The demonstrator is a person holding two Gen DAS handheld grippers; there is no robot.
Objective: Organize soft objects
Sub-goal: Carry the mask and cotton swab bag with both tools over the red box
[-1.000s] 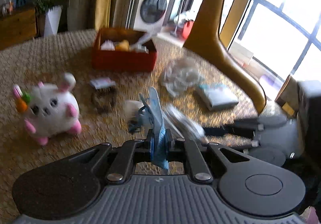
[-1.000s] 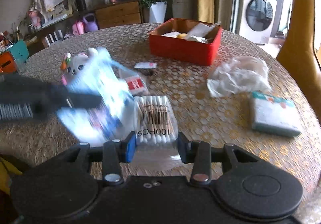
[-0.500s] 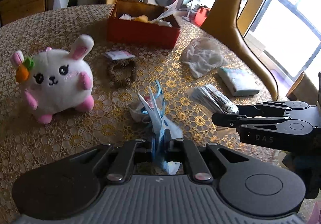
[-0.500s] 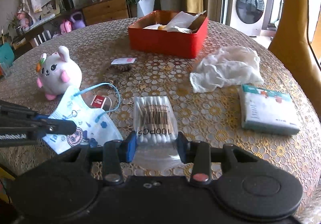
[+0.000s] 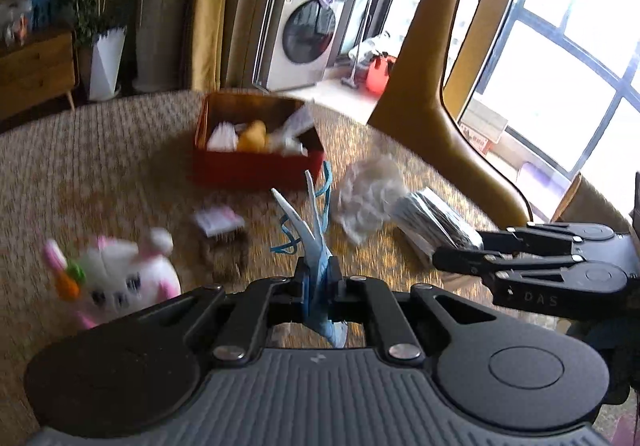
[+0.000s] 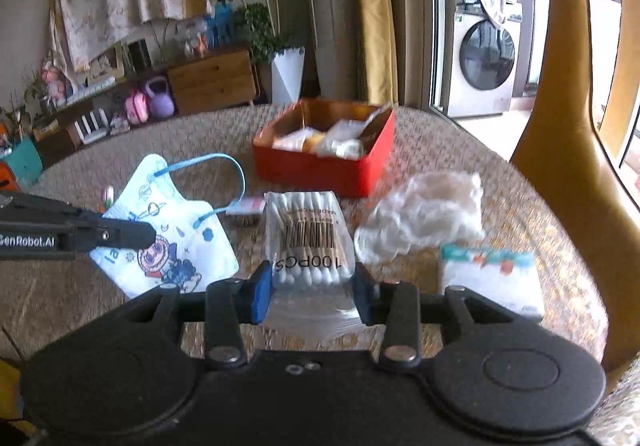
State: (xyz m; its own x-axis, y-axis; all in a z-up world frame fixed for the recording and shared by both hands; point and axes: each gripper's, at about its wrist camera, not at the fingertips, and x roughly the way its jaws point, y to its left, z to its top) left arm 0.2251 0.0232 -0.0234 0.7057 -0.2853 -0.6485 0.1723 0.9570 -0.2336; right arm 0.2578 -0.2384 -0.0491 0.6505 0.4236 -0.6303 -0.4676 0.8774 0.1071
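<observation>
My left gripper [image 5: 319,288] is shut on a printed child's face mask [image 5: 316,246], held edge-on above the table; the same mask [image 6: 168,234] hangs flat with its blue ear loop in the right wrist view, pinched by the left gripper [image 6: 150,236]. My right gripper [image 6: 312,292] is shut on a clear bag of cotton swabs [image 6: 310,238], lifted off the table; from the left it appears as the right gripper [image 5: 460,246] with the bag [image 5: 432,224]. A red box [image 6: 324,166] with soft items inside stands at the back of the table.
A white plush bunny [image 5: 120,278] sits at the left. A crumpled white cloth [image 6: 424,214] and a tissue pack [image 6: 492,278] lie to the right. A small packet [image 5: 218,222] lies on a dark hair tie. A yellow chair back [image 5: 440,106] rises at the table's right edge.
Both grippers have risen with their loads and moved towards the red box. The mask and the swab bag now hang higher above the table.
</observation>
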